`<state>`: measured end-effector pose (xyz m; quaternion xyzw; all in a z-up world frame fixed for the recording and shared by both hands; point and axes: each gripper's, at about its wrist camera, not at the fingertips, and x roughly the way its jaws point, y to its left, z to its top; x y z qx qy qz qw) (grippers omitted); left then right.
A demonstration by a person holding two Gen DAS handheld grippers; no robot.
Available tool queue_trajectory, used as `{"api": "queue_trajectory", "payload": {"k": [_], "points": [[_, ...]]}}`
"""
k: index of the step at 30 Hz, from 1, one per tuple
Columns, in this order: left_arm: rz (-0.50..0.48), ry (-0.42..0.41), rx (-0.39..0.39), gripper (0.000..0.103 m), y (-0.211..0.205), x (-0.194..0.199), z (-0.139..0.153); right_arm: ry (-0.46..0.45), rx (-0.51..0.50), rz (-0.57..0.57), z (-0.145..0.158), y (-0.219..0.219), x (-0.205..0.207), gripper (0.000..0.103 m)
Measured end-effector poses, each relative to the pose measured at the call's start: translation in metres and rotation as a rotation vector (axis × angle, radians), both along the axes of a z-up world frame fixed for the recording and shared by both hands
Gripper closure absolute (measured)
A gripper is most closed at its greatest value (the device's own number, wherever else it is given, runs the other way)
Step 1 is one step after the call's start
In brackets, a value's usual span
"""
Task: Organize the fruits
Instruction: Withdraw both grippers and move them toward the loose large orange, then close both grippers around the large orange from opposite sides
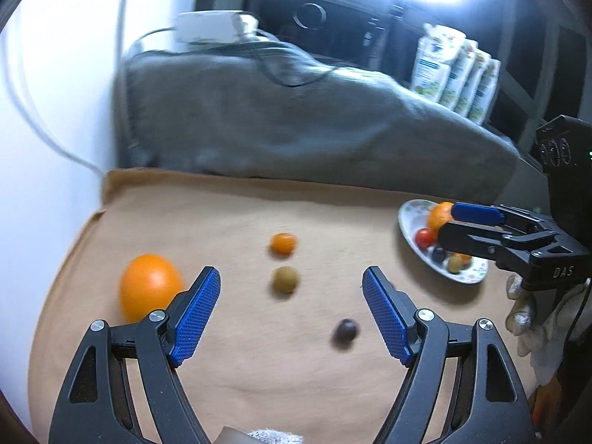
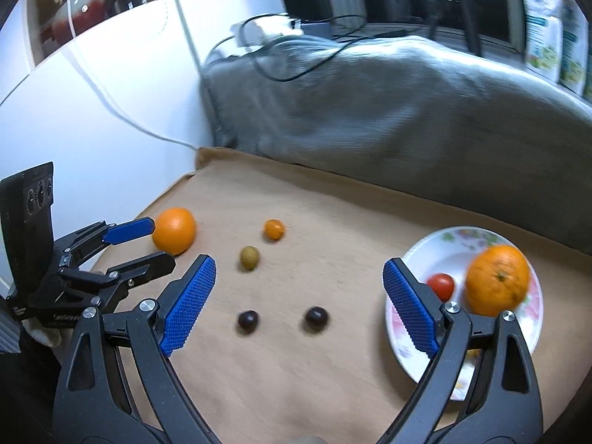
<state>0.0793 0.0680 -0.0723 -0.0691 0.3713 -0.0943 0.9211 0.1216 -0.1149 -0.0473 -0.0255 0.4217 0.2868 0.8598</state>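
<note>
On the tan cloth (image 1: 259, 370) lie a large orange (image 1: 150, 290) (image 2: 174, 235), a small orange fruit (image 1: 283, 243) (image 2: 274, 229), an olive-green fruit (image 1: 285, 279) (image 2: 249, 258) and two dark grapes (image 2: 247, 321) (image 2: 316, 319). A flowered plate (image 2: 425, 255) (image 1: 410, 218) at the right holds an orange (image 2: 497, 279), a red tomato (image 2: 441, 285) and several small fruits. My left gripper (image 1: 291, 271) (image 2: 162, 242) hovers open, the large orange just beside its left finger. My right gripper (image 2: 299, 261) (image 1: 448, 224) is open and empty, its right finger over the plate's near rim.
A grey blanket (image 2: 370, 111) with black cables (image 2: 281, 70) and a white adapter (image 1: 207, 27) rises behind the cloth. A white wall (image 1: 55, 148) with a white cord bounds the left. Cartons (image 1: 455, 74) stand at the back right. A gloved hand (image 1: 532, 318) holds the right gripper.
</note>
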Motion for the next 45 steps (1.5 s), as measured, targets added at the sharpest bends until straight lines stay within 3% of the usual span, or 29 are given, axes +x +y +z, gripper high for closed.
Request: {"api": "queue_trajectory", "payload": {"k": [7, 21, 34, 38, 45], "points": [[0.078, 0.022, -0.012, 0.024, 0.04, -0.007, -0.012, 0.043, -0.01, 0.045, -0.011, 0.043, 0.012, 0.009], [0.153, 0.114, -0.143, 0.025, 0.102, -0.006, -0.053, 0.172, 0.04, 0.185, -0.041, 0.133, 0.031, 0.009], [0.141, 0.167, -0.242, 0.026, 0.113, 0.009, -0.073, 0.415, 0.161, 0.199, -0.087, 0.181, 0.061, 0.009], [0.143, 0.177, -0.262, 0.029, 0.116, 0.013, -0.076, 0.452, 0.161, 0.204, -0.099, 0.192, 0.062, 0.018], [0.132, 0.192, -0.257, 0.036, 0.113, 0.019, -0.079, 0.492, 0.184, 0.203, -0.108, 0.205, 0.067, 0.023]]}}
